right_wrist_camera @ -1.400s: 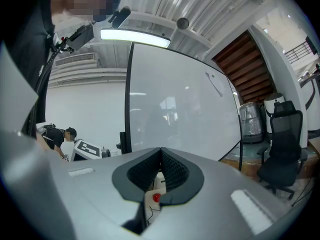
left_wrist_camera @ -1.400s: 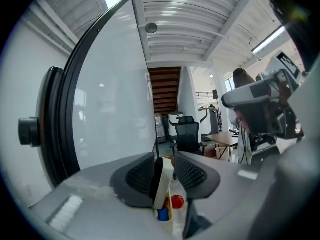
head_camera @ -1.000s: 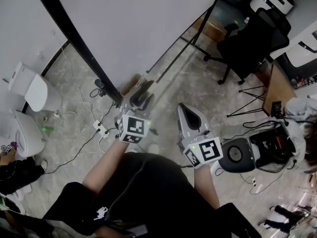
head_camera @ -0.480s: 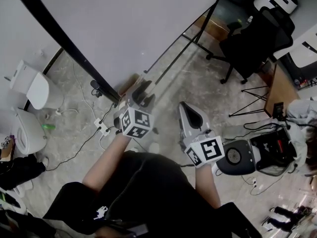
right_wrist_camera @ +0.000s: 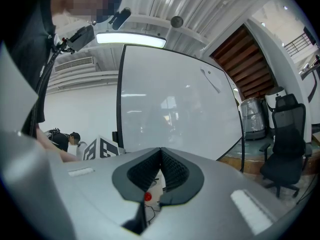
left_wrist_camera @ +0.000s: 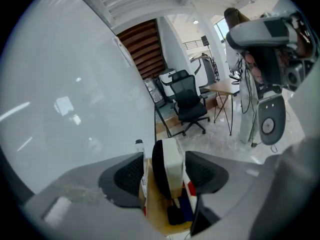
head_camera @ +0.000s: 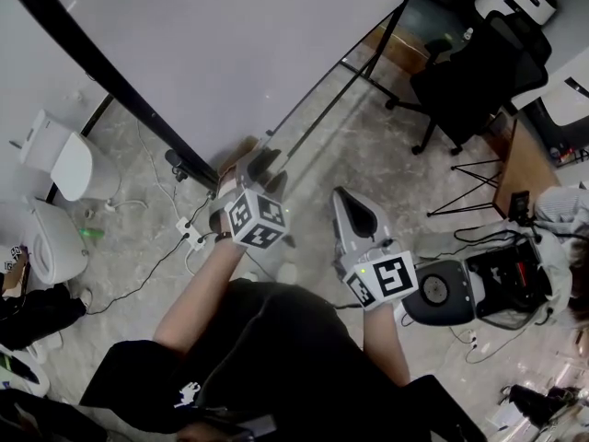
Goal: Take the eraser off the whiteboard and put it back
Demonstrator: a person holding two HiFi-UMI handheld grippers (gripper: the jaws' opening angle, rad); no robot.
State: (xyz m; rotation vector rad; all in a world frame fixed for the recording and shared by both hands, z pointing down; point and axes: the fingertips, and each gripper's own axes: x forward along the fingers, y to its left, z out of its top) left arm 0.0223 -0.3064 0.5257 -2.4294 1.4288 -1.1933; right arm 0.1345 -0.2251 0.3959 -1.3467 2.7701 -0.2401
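The left gripper (left_wrist_camera: 164,160) is held with its jaws spread wide, and they have just been opening. The eraser (left_wrist_camera: 170,166) is seen standing on edge between the two pads (left_wrist_camera: 125,176), its dark felt face turned toward the left pad and its white back just beside the right one. A clear gap is left on the felt side, so the eraser is not judged to be squeezed. No daylight can be made out on the white side, where a light touch cannot be ruled out.

Below the fingertips the eraser is seated in a brown cardboard tray (left_wrist_camera: 157,209) at the foot of the whiteboard (left_wrist_camera: 75,94). What looks like a capped marker (left_wrist_camera: 139,146) is tucked between the left pad and the felt. Blue and red items are glimpsed beneath the right fingertip, too small to be named. The gripper is tilted down over the tray, presumably so that the eraser can be left upright in its narrow slot and not tipped over.

The right gripper (right_wrist_camera: 161,156) is kept with its jaws pressed together on nothing, pointed at the whiteboard and set apart from the tray, evidently parked out of the way.

The put-back is judged almost done. A straight withdrawal is called for, lest the near pad drag the eraser out.
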